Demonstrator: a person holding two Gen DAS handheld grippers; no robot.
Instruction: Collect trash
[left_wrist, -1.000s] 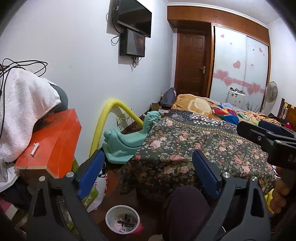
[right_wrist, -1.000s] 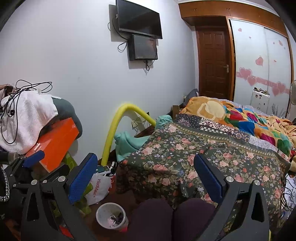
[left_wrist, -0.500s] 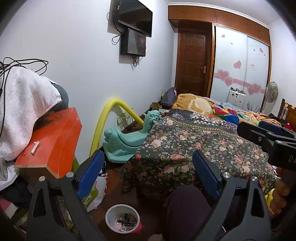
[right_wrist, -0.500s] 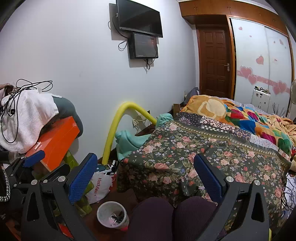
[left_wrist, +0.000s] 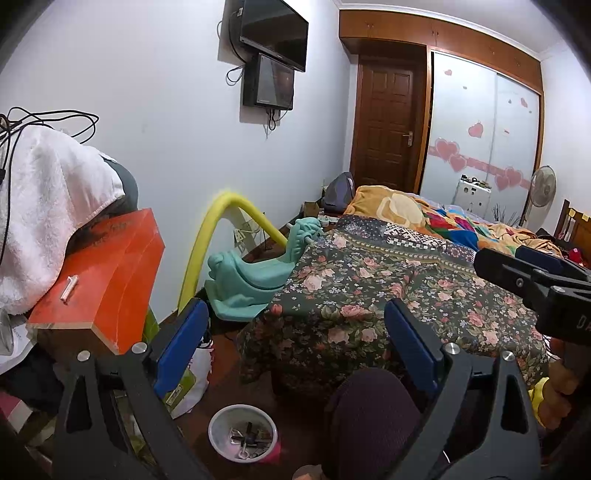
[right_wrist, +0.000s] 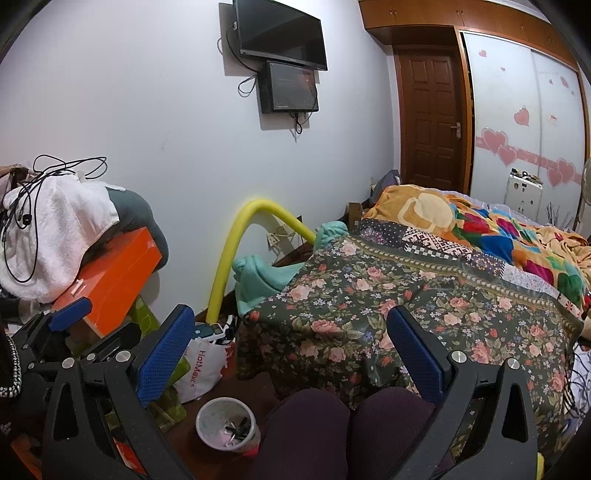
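Left wrist view: small white bin (left_wrist: 242, 437) stands on the dark wood floor (left_wrist: 221, 373), low in frame, holding a few dark scraps and a pale piece; pink shows at its lower right edge. Right wrist view shows the same bin (right_wrist: 226, 428) just left of the person's knees (right_wrist: 347, 428) in dark purple fabric, rim apart from them.

Left hand-held gripper (left_wrist: 291, 350): blue pads spread wide, nothing between them, bin below and between the fingers. Right hand-held gripper (right_wrist: 291, 354): also spread wide and empty. Its black body enters the left wrist view from the right, with the person's hand (left_wrist: 557, 391) below it.

Left of the bin: white plastic bag (right_wrist: 201, 365) with red lettering, touching green packaging beside it. Above that, an orange box (left_wrist: 103, 273), its corner overhanging the floor, a white towel (left_wrist: 44, 206) draped behind it with black cables on top.

Right of the bin: bed (left_wrist: 388, 291) with a floral cover whose hem hangs to the floor edge. Open floor is a narrow strip between the bed hem and the clutter at left.

Further off: a teal plastic rocking toy (left_wrist: 251, 277) against the bed's near corner, a yellow foam tube (left_wrist: 214, 236) arching over it by the wall. A dark screen (left_wrist: 273, 33) is mounted high, a wooden door (left_wrist: 388, 125) at the far end.
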